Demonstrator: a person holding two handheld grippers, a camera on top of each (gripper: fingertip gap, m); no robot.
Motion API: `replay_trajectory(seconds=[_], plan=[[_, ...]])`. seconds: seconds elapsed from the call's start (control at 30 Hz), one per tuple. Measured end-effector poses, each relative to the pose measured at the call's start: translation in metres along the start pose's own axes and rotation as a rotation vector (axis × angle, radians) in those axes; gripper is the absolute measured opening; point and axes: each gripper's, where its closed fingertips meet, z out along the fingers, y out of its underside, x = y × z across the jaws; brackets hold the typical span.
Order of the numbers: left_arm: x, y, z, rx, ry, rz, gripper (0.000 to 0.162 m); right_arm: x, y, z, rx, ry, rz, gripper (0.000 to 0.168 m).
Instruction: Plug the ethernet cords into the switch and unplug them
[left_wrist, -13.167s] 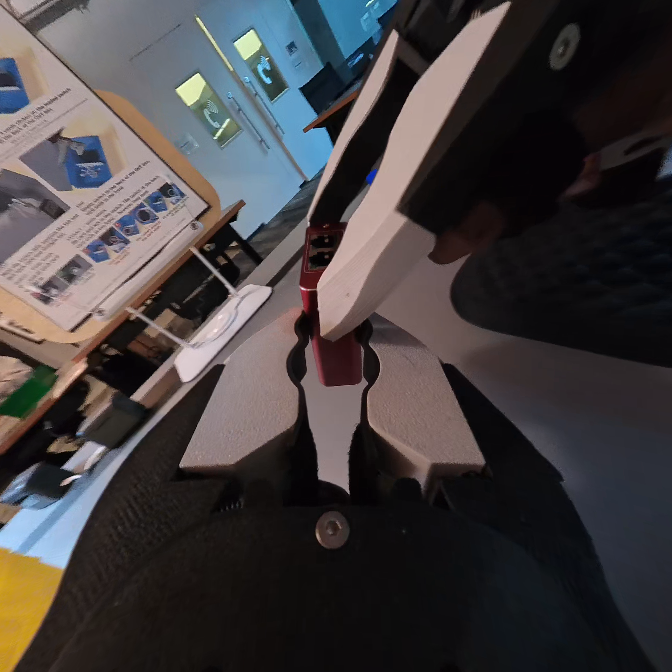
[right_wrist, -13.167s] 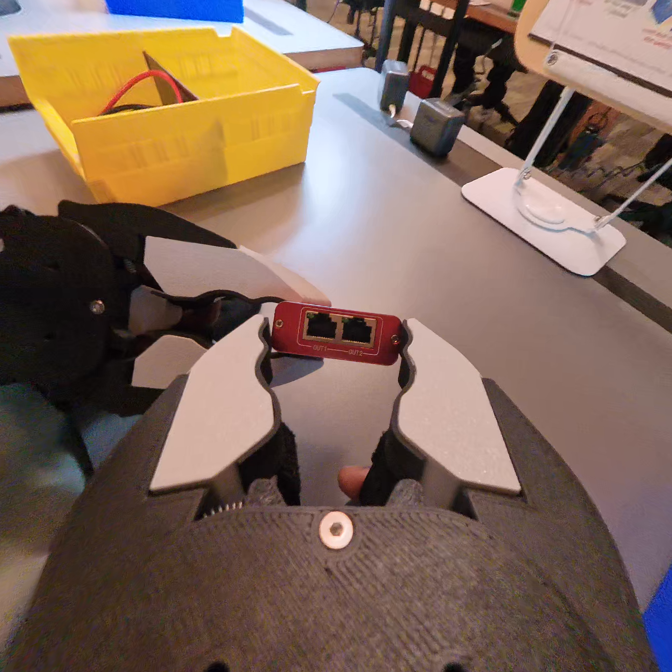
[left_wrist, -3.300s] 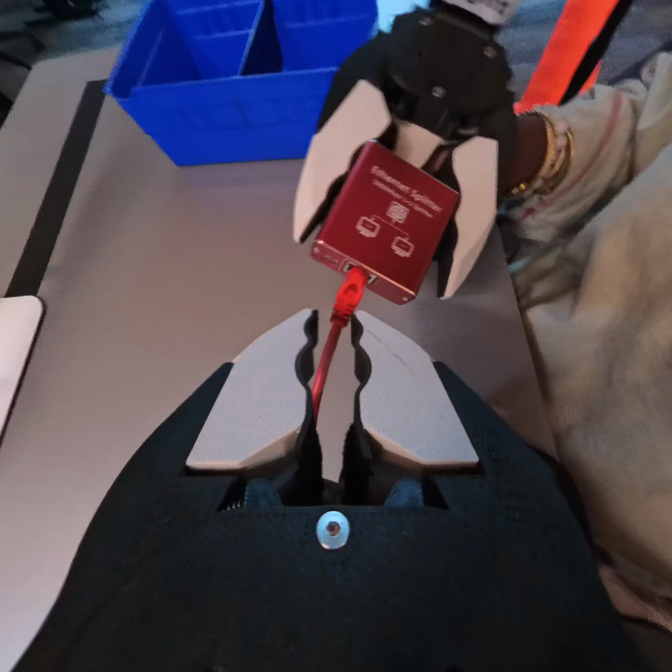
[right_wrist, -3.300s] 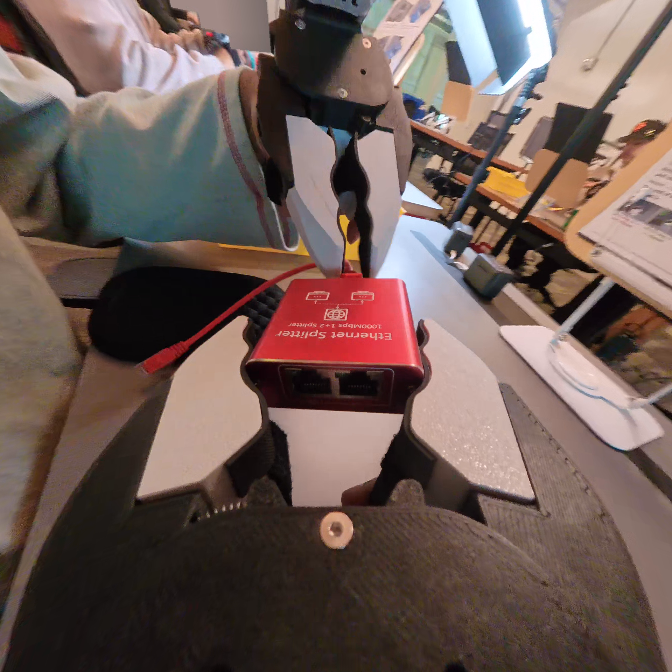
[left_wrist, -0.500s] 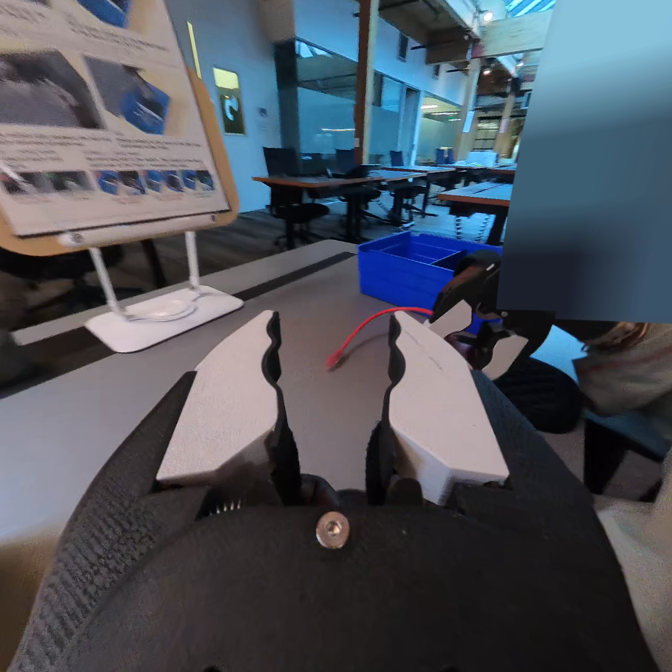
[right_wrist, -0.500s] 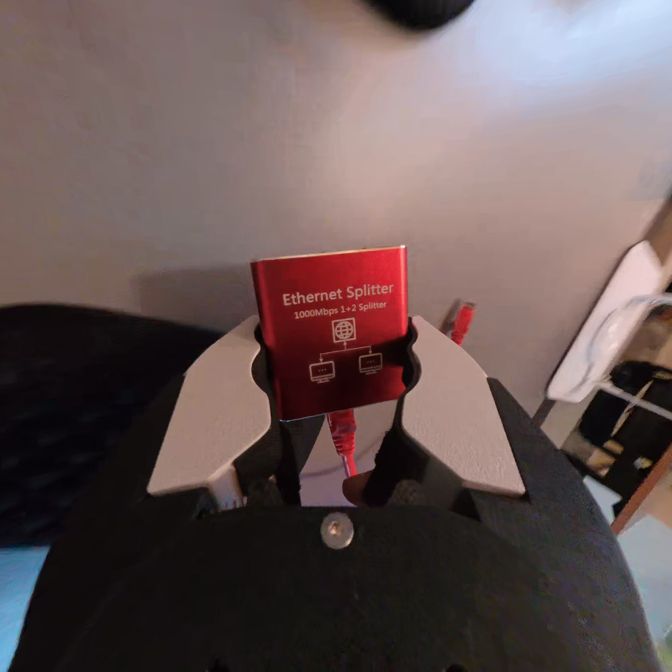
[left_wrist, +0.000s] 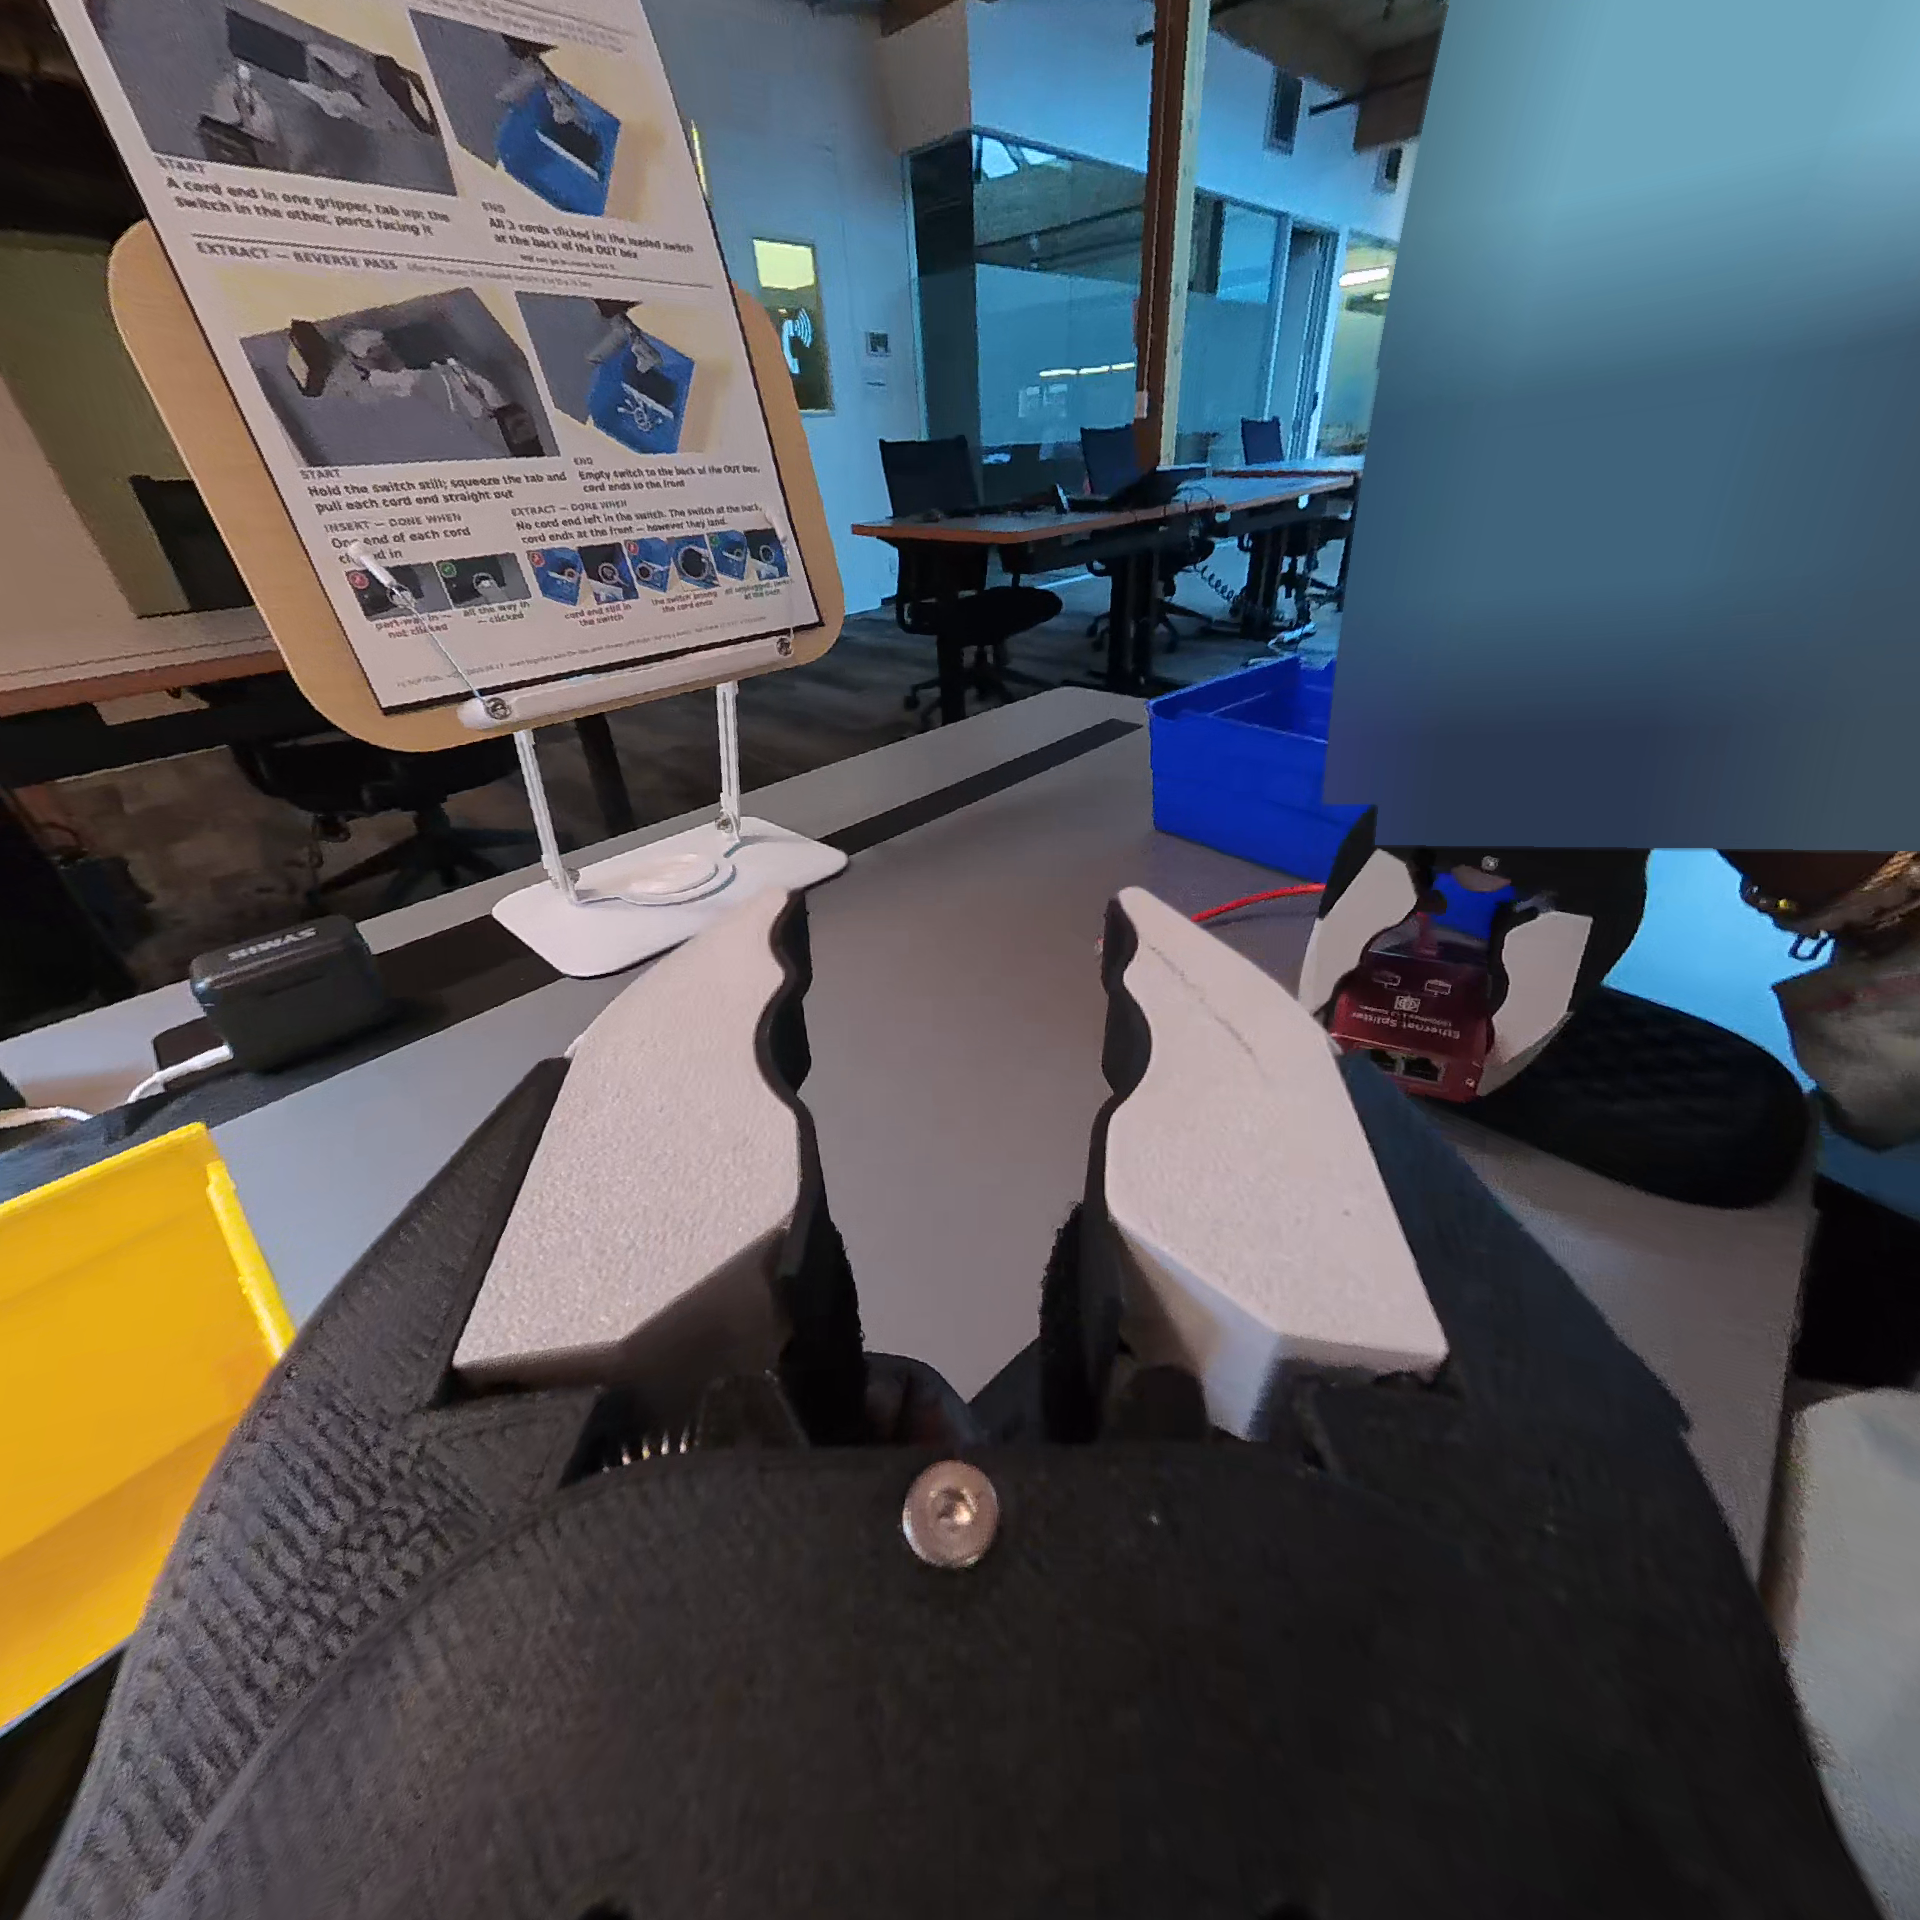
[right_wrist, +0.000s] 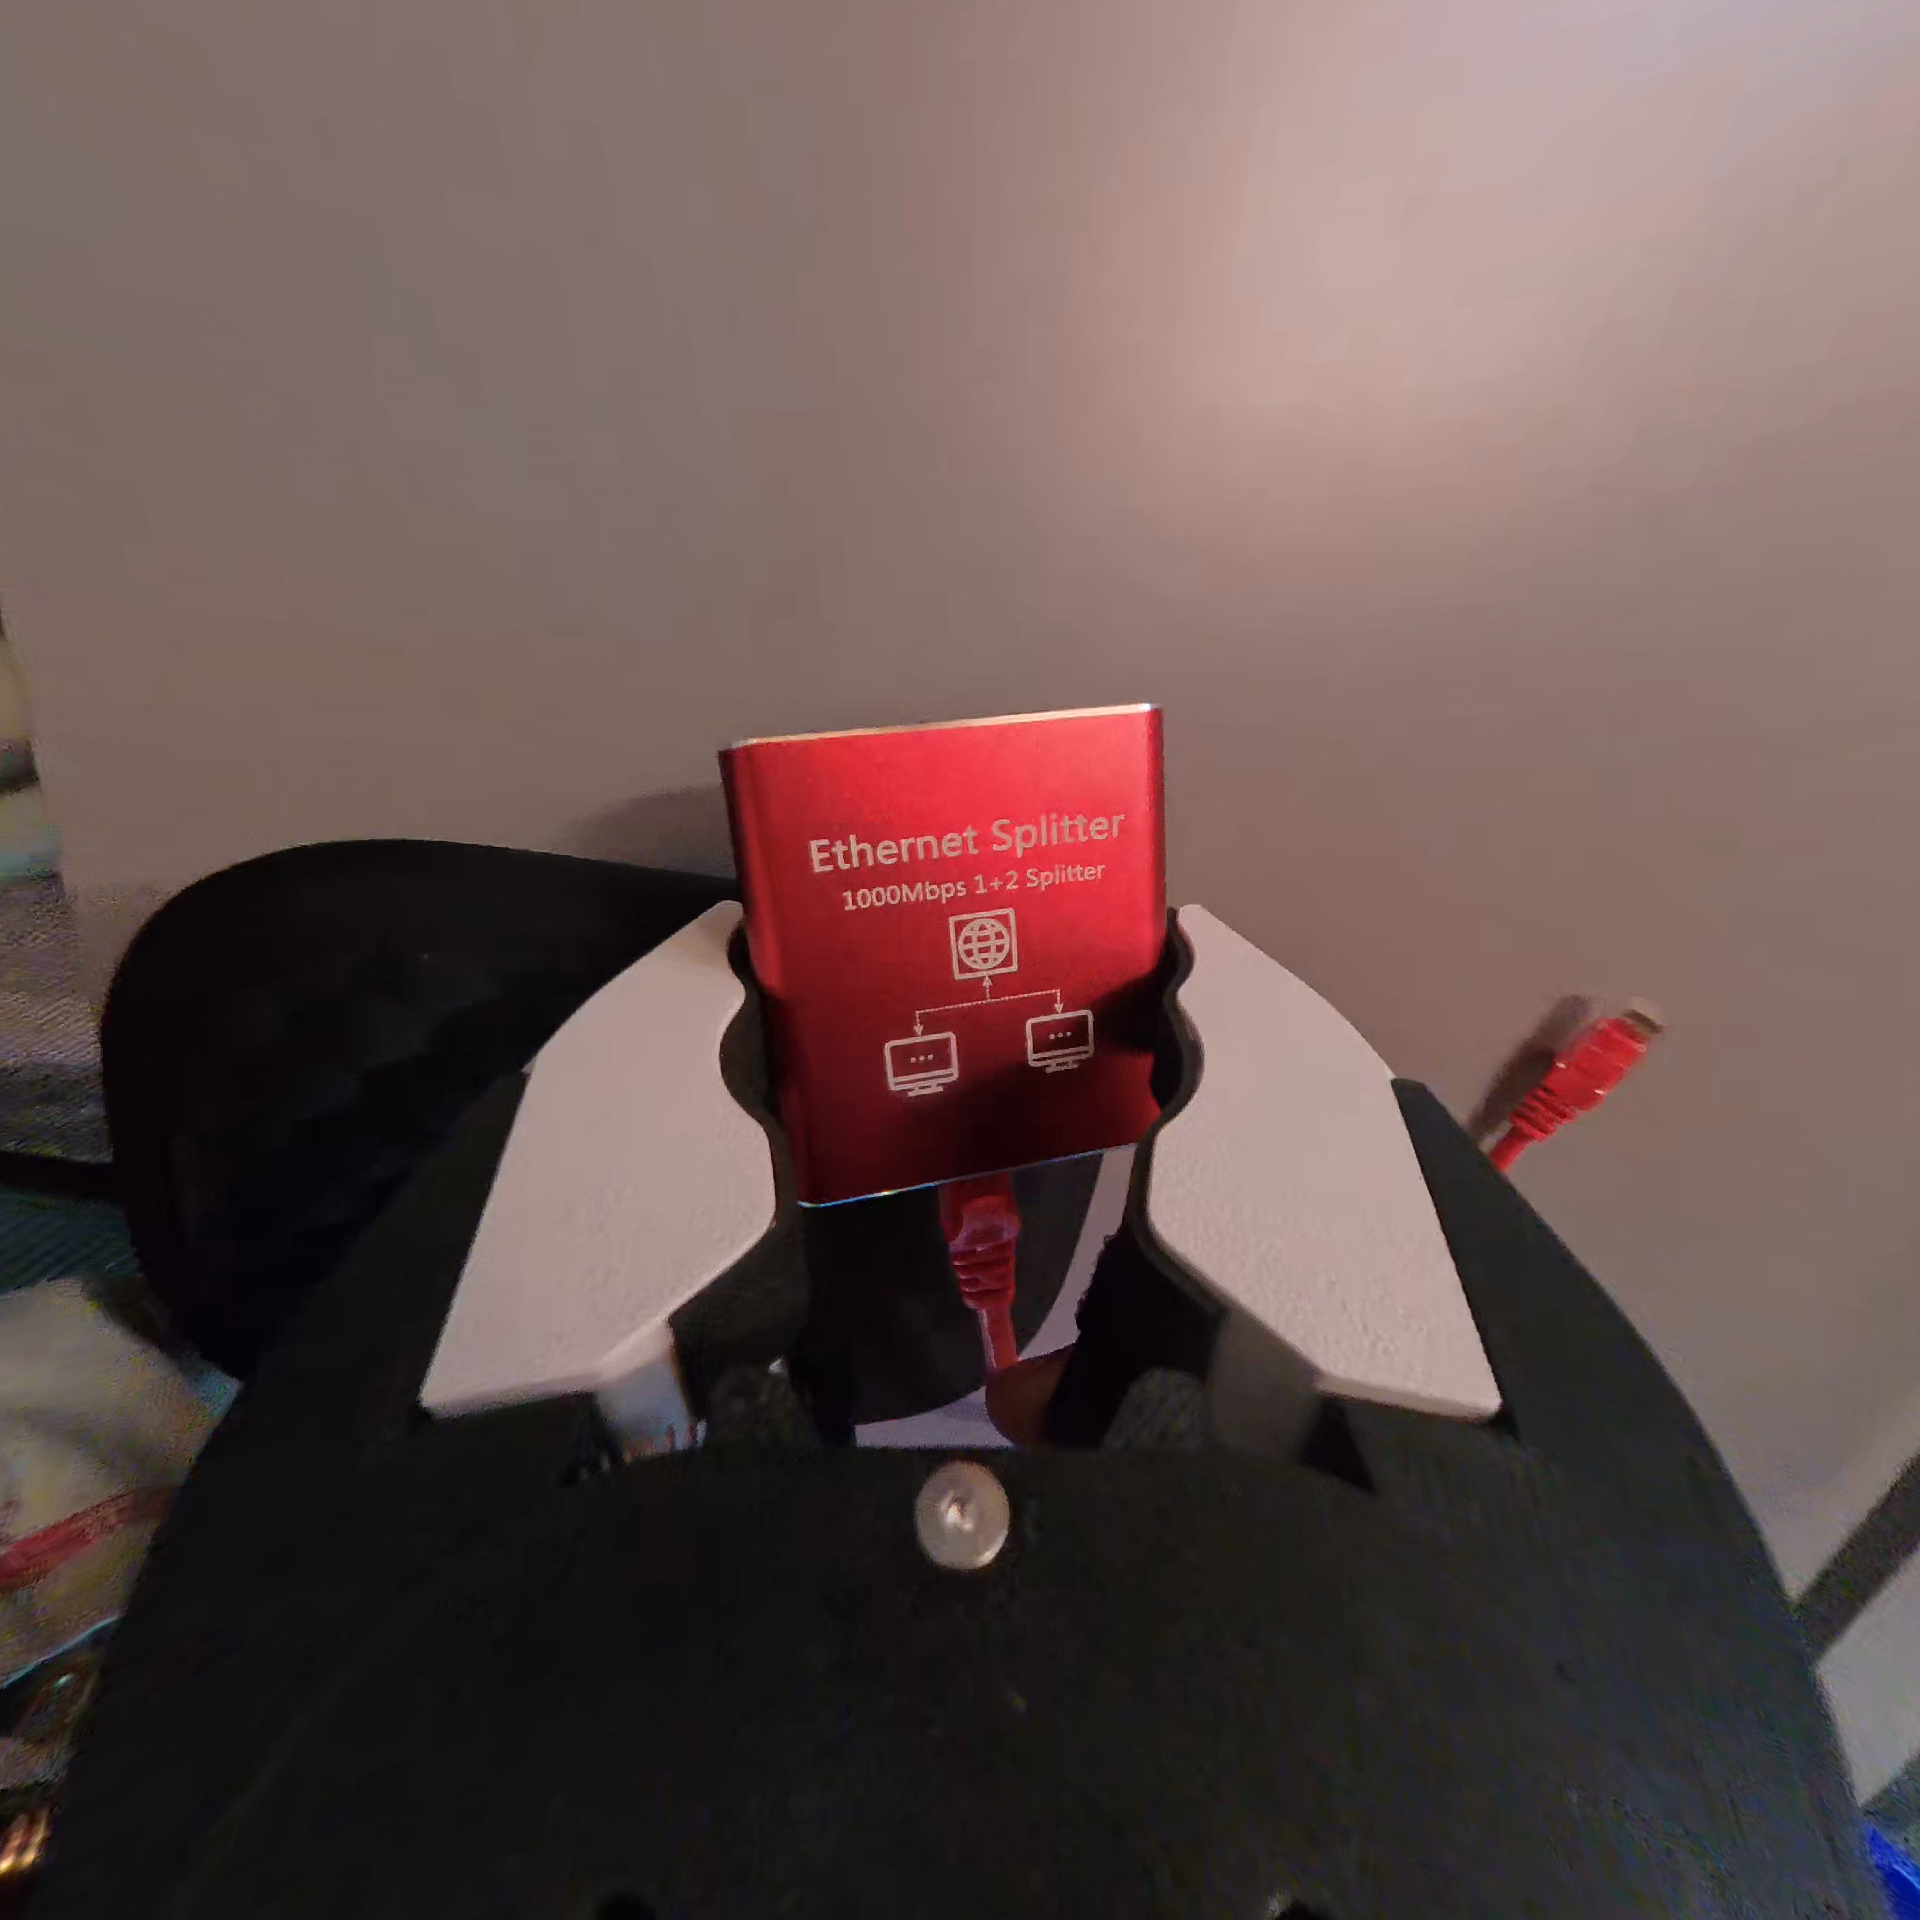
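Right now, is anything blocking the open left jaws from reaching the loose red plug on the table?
Nothing visible: only bare table lies between the left gripper and the loose red plug.

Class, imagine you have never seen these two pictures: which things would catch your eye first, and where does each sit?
First the red box, clamped upright between the fingers of the right gripper, with a red cord plugged into its near end. The left gripper gapes open and empty above the grey table. Behind it a sheet of instructions stands on a white stand, with a blue bin to the right.
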Motion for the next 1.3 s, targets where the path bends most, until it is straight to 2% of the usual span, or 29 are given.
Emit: replay_trajectory(seconds=[0.3, 0.5, 0.63, 0.73, 0.8, 0.9, 1.0, 1.17, 1.3], plan=[[-0.005, -0.002, -0.005, 0.006, -0.003, -0.009, 0.050, -0.009, -0.001, 0.018, -0.071, -0.162, 0.103, 0.074], [-0.005, 0.002, -0.008, -0.017, 0.012, 0.004, 0.050, -0.008, -0.001, 0.019, -0.086, -0.118, 0.110, 0.073], [0.004, 0.003, -0.017, -0.058, 0.102, -0.029, 0.056, -0.011, -0.002, 0.018, -0.067, -0.112, 0.143, 0.083], [0.002, 0.004, -0.030, -0.108, 0.110, -0.017, 0.057, -0.012, -0.004, 0.016, -0.035, -0.081, 0.168, 0.088], [-0.006, 0.007, -0.041, -0.152, 0.080, -0.018, 0.058, -0.010, -0.007, 0.011, 0.027, -0.035, 0.187, 0.094], [-0.031, 0.015, -0.059, -0.234, -0.021, -0.046, 0.061, -0.001, -0.022, -0.005, 0.206, 0.071, 0.192, 0.094], [-0.074, 0.034, -0.082, -0.351, -0.228, -0.062, 0.061, 0.013, -0.034, -0.029, 0.395, 0.204, 0.215, 0.094], [-0.139, 0.089, -0.130, -0.662, -0.612, -0.096, 0.055, 0.029, -0.048, -0.066, 0.631, 0.382, 0.219, 0.084], [-0.135, 0.120, -0.122, -0.741, -0.551, -0.238, 0.046, 0.029, -0.057, -0.083, 0.745, 0.432, 0.228, 0.078]])
